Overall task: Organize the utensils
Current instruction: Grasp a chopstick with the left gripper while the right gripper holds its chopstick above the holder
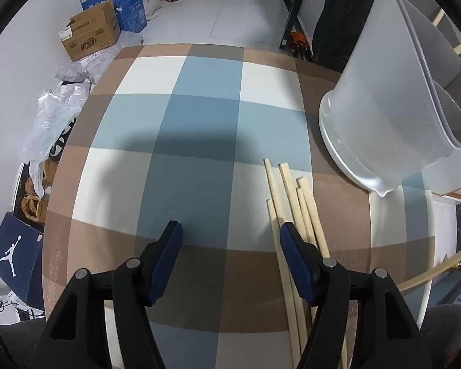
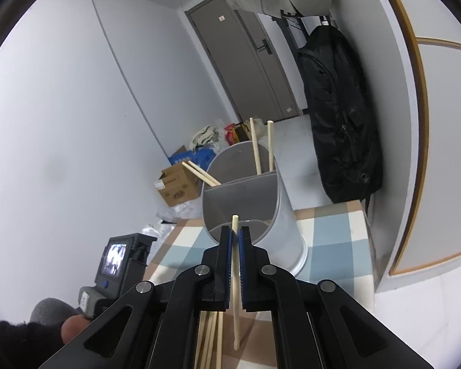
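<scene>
My left gripper (image 1: 229,243) is showing black linkage arms, silver pivot pins and blue finger pads (image 1: 169,258). My right gripper (image 2: 235,240) is looking identical. My left hand (image 2: 72,327) is wearing a dark sleeve, fingertip skin showing.

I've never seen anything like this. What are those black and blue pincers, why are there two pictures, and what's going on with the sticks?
No robot here: a person holds a pincer tool in each hand, each with a camera looking along its fingers. The left view shows the left tool, open and empty, over a checked tablecloth where loose chopsticks lie beside a tall white holder. The right view shows the right tool pinching one chopstick in front of that divided holder, which already has chopsticks standing in it. That chopstick probably goes in next.
</scene>
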{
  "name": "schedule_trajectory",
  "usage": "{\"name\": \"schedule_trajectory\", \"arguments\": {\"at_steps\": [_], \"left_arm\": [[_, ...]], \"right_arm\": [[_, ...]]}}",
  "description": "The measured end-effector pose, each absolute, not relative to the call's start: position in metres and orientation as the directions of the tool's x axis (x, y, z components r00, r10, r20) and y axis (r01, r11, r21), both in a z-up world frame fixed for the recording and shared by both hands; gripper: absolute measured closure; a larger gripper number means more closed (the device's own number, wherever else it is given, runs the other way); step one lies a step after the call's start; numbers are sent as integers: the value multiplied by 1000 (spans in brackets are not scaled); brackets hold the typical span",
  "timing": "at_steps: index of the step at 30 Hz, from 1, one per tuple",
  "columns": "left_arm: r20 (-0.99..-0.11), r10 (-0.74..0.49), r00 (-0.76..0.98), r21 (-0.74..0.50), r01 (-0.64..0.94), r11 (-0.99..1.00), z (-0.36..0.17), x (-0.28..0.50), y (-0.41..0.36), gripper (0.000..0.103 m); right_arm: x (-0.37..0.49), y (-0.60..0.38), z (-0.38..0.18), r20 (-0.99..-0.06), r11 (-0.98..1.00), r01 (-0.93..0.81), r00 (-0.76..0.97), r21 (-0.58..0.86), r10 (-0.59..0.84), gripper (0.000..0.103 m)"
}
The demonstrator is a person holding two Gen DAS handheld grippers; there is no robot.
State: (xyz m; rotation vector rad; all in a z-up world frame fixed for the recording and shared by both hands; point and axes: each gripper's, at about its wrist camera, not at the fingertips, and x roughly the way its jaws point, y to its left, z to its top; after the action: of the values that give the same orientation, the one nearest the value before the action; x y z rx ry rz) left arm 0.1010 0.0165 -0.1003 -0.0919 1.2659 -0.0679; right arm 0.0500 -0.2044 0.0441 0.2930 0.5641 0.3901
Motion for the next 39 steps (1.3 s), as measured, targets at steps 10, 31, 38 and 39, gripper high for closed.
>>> {"name": "schedule_trajectory", "arguments": {"at_steps": [10, 31, 38, 39], "left_arm": [[-950, -37, 309, -27, 36, 999, -104, 107, 2, 42], [-969, -62, 240, -59, 19, 998, -99, 126, 1, 69], [-957, -54, 284, -50, 23, 999, -99, 122, -7, 103], [-953, -56, 299, -54, 13, 998, -98, 120, -6, 103]], "right_arm": [[49, -222, 42, -423, 867, -266, 788, 421, 447, 99], [48, -232, 40, -404, 851, -259, 792, 456, 458, 99], [49, -234, 38, -405, 850, -249, 794, 463, 453, 99], [49, -235, 38, -406, 851, -248, 795, 463, 452, 99]]}}
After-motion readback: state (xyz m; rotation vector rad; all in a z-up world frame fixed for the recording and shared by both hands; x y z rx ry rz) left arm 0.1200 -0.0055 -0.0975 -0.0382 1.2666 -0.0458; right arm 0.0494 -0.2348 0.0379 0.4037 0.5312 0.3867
